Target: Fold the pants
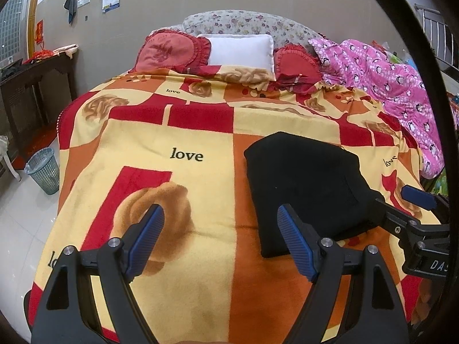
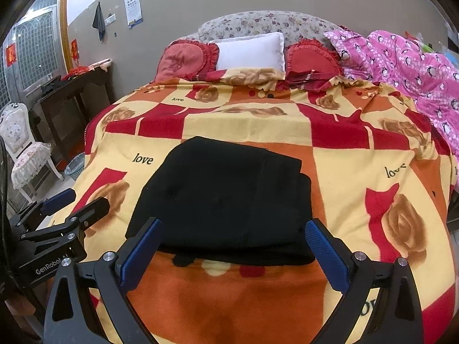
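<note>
The black pants (image 1: 307, 189) lie folded into a thick rectangle on the bed's patterned blanket (image 1: 183, 172). In the right wrist view the pants (image 2: 223, 200) sit just ahead of my right gripper (image 2: 233, 229), which is open and empty with its jaws astride the near edge of the fold. My left gripper (image 1: 219, 215) is open and empty above the blanket, left of the pants. The right gripper (image 1: 401, 200) also shows at the right edge of the left wrist view, and the left gripper (image 2: 74, 203) shows at the left of the right wrist view.
Red heart cushions (image 2: 186, 60) and a white pillow (image 2: 249, 50) lie at the headboard. A pink quilt (image 2: 407, 66) is heaped along the right side. A waste basket (image 1: 43, 169), a dark wooden table (image 2: 77, 91) and a white chair (image 2: 20, 143) stand left of the bed.
</note>
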`<state>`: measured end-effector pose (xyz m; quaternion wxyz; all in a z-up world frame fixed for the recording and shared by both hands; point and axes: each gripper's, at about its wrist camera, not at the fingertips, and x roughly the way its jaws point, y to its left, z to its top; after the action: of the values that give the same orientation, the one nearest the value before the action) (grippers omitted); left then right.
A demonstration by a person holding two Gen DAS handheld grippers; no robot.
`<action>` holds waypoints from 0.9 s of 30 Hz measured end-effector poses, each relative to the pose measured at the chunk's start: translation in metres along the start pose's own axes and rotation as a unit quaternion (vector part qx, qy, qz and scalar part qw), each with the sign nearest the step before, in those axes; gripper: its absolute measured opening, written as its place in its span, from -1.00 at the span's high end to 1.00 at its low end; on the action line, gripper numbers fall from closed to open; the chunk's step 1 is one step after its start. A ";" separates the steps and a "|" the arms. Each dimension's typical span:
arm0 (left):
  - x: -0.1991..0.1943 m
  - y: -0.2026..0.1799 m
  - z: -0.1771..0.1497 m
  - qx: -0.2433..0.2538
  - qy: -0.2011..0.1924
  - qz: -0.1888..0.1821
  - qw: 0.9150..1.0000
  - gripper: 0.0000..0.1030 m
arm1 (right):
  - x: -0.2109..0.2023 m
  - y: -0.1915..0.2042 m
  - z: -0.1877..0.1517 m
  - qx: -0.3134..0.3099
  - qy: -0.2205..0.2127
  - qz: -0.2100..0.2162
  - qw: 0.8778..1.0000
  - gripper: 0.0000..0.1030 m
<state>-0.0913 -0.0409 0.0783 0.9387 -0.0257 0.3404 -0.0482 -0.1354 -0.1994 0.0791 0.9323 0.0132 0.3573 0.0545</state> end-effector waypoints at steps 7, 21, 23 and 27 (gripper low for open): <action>0.003 -0.001 -0.001 0.003 0.003 -0.001 1.000 -0.58 | 0.005 0.000 -0.001 -0.003 0.007 -0.001 1.000 -0.94; 0.013 0.001 -0.003 0.003 0.015 0.000 1.000 -0.58 | 0.013 -0.006 -0.002 0.004 0.016 -0.006 1.000 -0.94; 0.013 0.002 -0.003 0.002 0.015 0.001 1.000 -0.58 | 0.014 -0.007 -0.003 0.006 0.018 -0.004 1.000 -0.94; 0.013 0.003 -0.003 0.001 0.016 0.003 1.000 -0.58 | 0.017 -0.005 -0.003 0.002 0.022 -0.005 1.000 -0.94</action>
<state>-0.0830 -0.0393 0.0674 0.9334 -0.0229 0.3552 -0.0466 -0.1247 -0.2026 0.0650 0.9243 0.0118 0.3783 0.0492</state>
